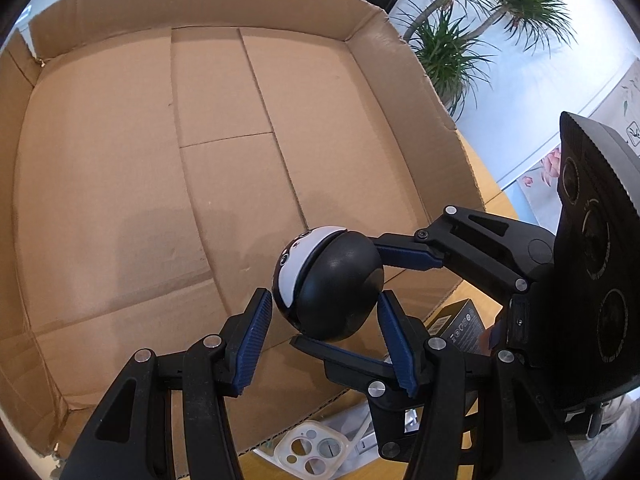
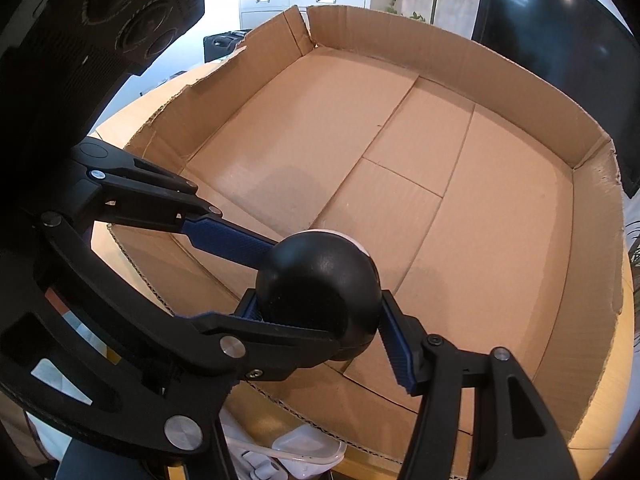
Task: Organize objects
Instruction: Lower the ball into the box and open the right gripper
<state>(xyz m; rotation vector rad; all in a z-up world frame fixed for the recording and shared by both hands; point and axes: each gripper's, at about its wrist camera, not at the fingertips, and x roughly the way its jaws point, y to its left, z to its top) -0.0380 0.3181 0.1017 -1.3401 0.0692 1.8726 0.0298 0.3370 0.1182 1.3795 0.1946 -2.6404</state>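
Ball: a round black and white toy ball [image 1: 326, 282] with a little face, up in the air over the near edge of the big cardboard box [image 1: 120, 168].
Left tongs [image 1: 324, 336]: wide apart, one finger on each side of the ball, maybe not squeezing it.
Right tongs [image 2: 320, 300]: tight on the ball.
Bench: a phone case [image 1: 310, 450] lies at 6 o'clock under the tongs.

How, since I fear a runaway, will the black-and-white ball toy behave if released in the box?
The ball toy is round and glossy, so it will probably roll on the flat floor of the cardboard box. Its smooth shell may slip in the right gripper.
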